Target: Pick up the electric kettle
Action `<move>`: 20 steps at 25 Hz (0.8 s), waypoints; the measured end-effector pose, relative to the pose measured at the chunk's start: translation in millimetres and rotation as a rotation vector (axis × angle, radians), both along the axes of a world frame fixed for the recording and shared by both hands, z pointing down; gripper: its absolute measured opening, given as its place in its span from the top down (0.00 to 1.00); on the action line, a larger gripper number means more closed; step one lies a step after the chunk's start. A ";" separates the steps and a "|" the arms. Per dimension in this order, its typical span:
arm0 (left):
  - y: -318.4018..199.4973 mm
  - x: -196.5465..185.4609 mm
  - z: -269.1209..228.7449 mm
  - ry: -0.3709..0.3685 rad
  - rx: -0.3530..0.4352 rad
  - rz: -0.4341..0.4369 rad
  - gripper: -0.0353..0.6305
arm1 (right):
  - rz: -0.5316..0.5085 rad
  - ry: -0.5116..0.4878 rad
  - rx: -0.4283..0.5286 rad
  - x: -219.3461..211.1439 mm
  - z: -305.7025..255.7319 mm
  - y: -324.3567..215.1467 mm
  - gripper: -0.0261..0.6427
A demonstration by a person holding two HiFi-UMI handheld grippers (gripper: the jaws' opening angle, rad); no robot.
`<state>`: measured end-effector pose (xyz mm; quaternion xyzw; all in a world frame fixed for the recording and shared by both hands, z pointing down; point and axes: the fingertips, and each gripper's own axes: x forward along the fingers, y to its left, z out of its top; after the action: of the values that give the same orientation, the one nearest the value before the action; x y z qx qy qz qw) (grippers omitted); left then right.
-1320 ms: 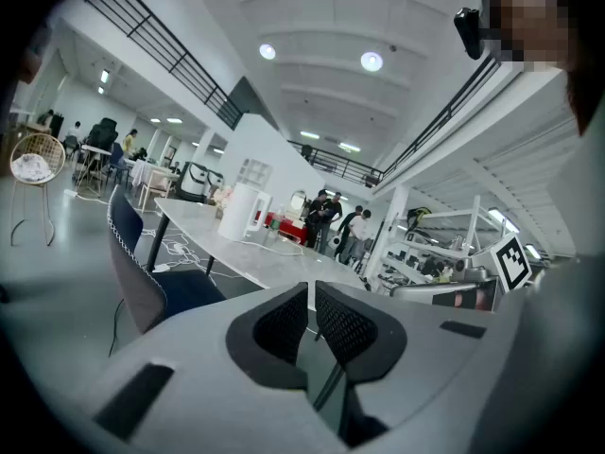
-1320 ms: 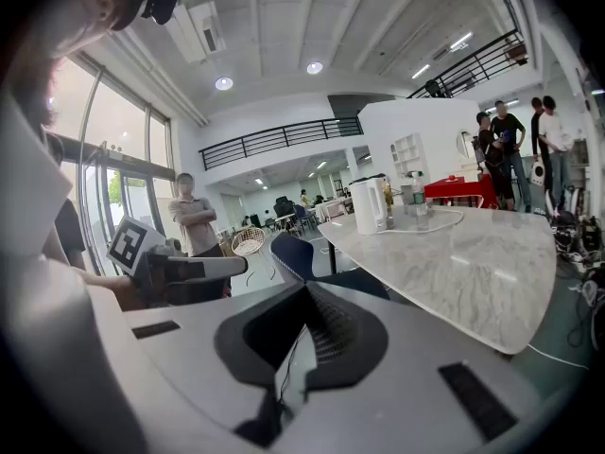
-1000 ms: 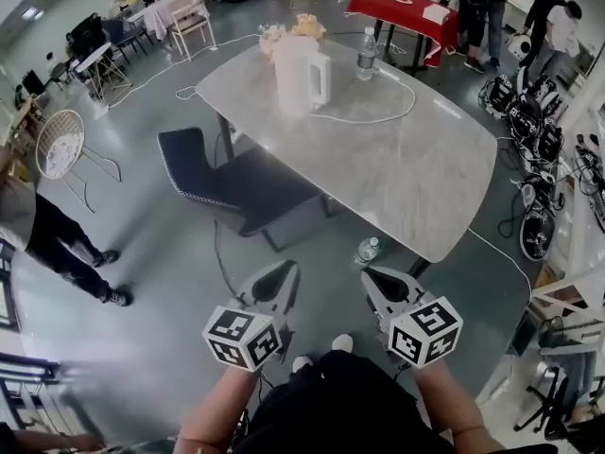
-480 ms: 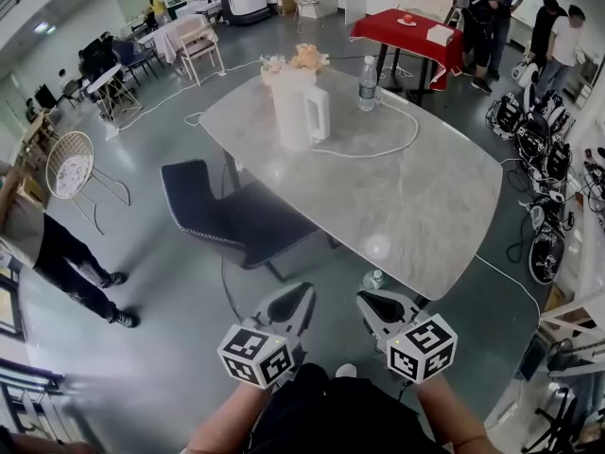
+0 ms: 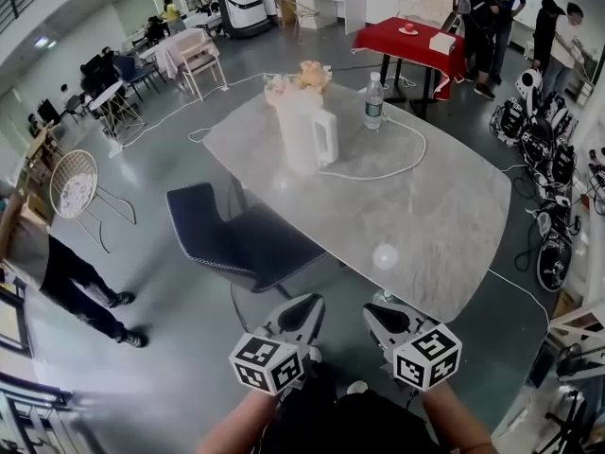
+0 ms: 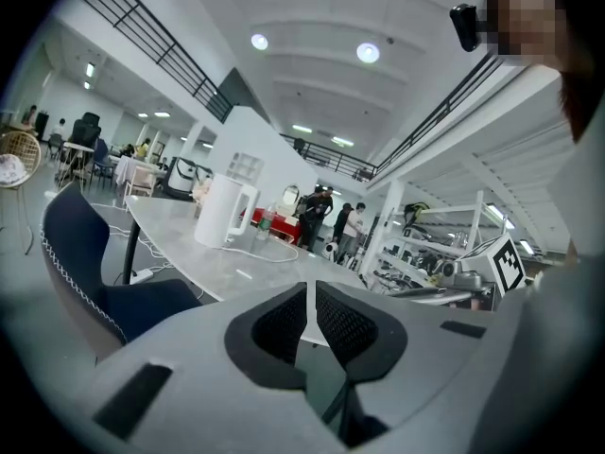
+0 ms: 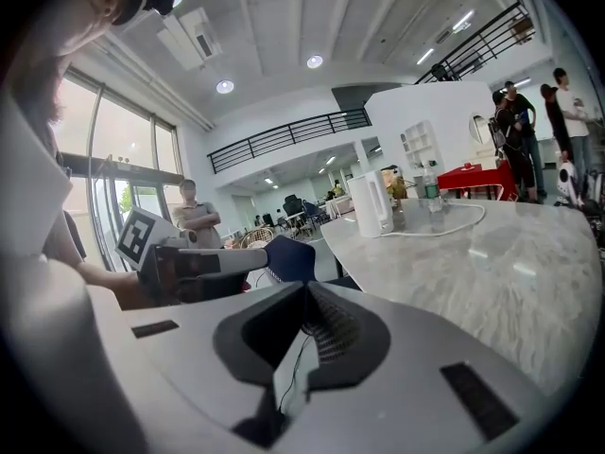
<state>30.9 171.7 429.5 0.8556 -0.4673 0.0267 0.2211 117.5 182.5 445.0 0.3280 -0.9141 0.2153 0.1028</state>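
Grey marble table [image 5: 444,206] fills the middle of a large open hall. At its near edge both tools are held side by side, off the surface. The left gripper [image 5: 311,303] has its jaws pressed together with nothing between them, and the right gripper [image 5: 372,311] is closed and empty too. Well beyond them, at the far end of the table, the white electric kettle [image 5: 304,132] stands upright, lid down, contents hidden. A white cord [image 5: 397,164] loops from its base. Near it stands a capped water bottle [image 5: 374,102], and just behind the kettle are pale flowers [image 5: 307,76]. A dark chair [image 5: 236,239] sits at the table's left side.
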 end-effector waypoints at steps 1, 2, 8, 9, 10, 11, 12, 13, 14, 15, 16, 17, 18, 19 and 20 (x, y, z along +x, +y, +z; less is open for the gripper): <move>-6.1 -2.9 -2.0 0.000 0.002 0.009 0.91 | 0.004 0.002 -0.001 -3.4 -1.2 -5.6 0.95; -12.0 -7.0 -3.8 0.000 0.002 0.015 0.91 | 0.007 0.004 0.000 -7.9 -2.7 -11.3 0.95; -47.0 -35.9 -5.3 -0.004 0.005 0.043 0.91 | 0.023 0.028 0.015 -37.7 -7.9 -50.9 0.95; -53.9 -42.3 -5.4 -0.006 0.006 0.047 0.91 | 0.026 0.031 0.017 -43.9 -8.5 -58.6 0.95; -60.7 -49.6 -5.2 -0.008 0.006 0.050 0.91 | 0.029 0.032 0.018 -50.7 -8.8 -66.1 0.95; -67.1 -57.6 -4.8 -0.012 0.007 0.052 0.91 | 0.030 0.032 0.020 -58.0 -8.6 -73.3 0.95; -73.1 -65.9 -4.2 -0.017 0.008 0.053 0.91 | 0.032 0.032 0.021 -65.5 -7.8 -80.4 0.95; -78.8 -74.0 -3.5 -0.023 0.008 0.055 0.91 | 0.033 0.033 0.019 -72.9 -6.6 -87.6 0.95; -84.1 -81.8 -2.8 -0.027 0.007 0.058 0.91 | 0.035 0.034 0.016 -80.1 -5.2 -94.9 0.95; -88.9 -88.9 -2.2 -0.030 0.005 0.063 0.91 | 0.038 0.035 0.010 -86.7 -3.9 -102.0 0.95; -93.2 -95.5 -1.5 -0.030 0.001 0.067 0.91 | 0.042 0.038 0.005 -92.4 -3.0 -108.5 0.95; -96.6 -101.4 -0.7 -0.026 -0.003 0.071 0.91 | 0.049 0.042 0.001 -97.0 -2.3 -114.1 0.95; -99.6 -106.8 0.3 -0.020 -0.008 0.074 0.91 | 0.056 0.046 -0.002 -100.7 -2.0 -118.9 0.95; -102.8 -112.0 1.4 -0.014 -0.013 0.077 0.91 | 0.063 0.048 -0.005 -103.9 -1.9 -123.2 0.95; -106.8 -116.9 2.6 -0.011 -0.016 0.078 0.91 | 0.068 0.048 -0.007 -107.2 -1.9 -127.4 0.95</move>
<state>-86.0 64.9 432.1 0.8713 -0.4343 0.0438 0.2242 10.3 55.1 443.0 0.3637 -0.8988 0.2140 0.1185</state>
